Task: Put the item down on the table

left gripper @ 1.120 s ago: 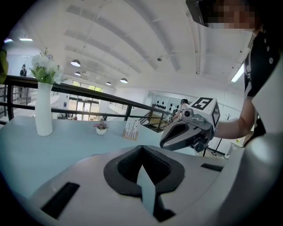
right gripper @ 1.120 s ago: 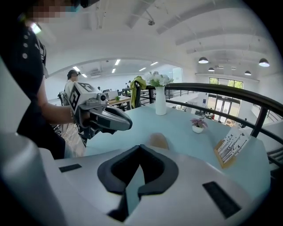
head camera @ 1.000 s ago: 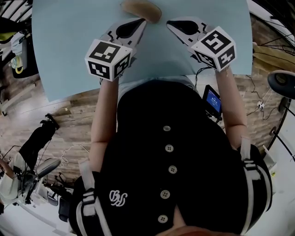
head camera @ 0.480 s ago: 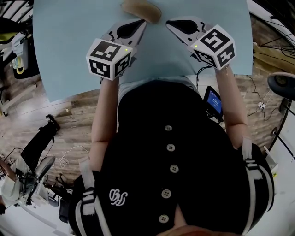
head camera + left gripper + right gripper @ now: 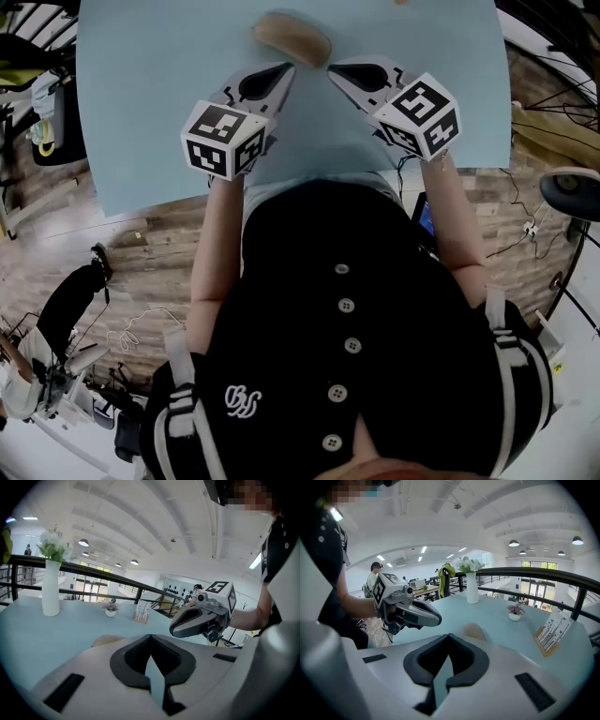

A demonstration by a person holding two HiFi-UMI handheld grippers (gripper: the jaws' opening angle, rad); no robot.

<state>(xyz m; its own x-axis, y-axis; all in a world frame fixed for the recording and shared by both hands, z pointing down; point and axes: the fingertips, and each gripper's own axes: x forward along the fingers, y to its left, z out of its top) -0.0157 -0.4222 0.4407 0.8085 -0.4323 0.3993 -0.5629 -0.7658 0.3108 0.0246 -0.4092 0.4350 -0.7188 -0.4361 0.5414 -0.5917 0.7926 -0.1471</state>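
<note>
A tan oval item [image 5: 292, 38] lies on the light blue table [image 5: 141, 94], just beyond both grippers. My left gripper [image 5: 284, 68] hovers right before it, jaws shut and empty. My right gripper [image 5: 332, 68] sits beside it, also shut with nothing in it. In the left gripper view the item [image 5: 107, 641] peeks over the shut jaws, with the right gripper [image 5: 199, 620] off to the right. From the right gripper view the item [image 5: 474, 631] lies just ahead and the left gripper [image 5: 412, 612] hangs at left.
Farther back on the table stand a tall white vase with flowers [image 5: 50, 588], a small potted plant [image 5: 110, 611] and a card stand [image 5: 141, 613]. A black railing [image 5: 543, 576] runs behind the table. The table's near edge [image 5: 309, 167] is at my waist.
My right gripper has shifted a little left, closer to the left gripper and the item. The left gripper has hardly moved. Both stay shut.
</note>
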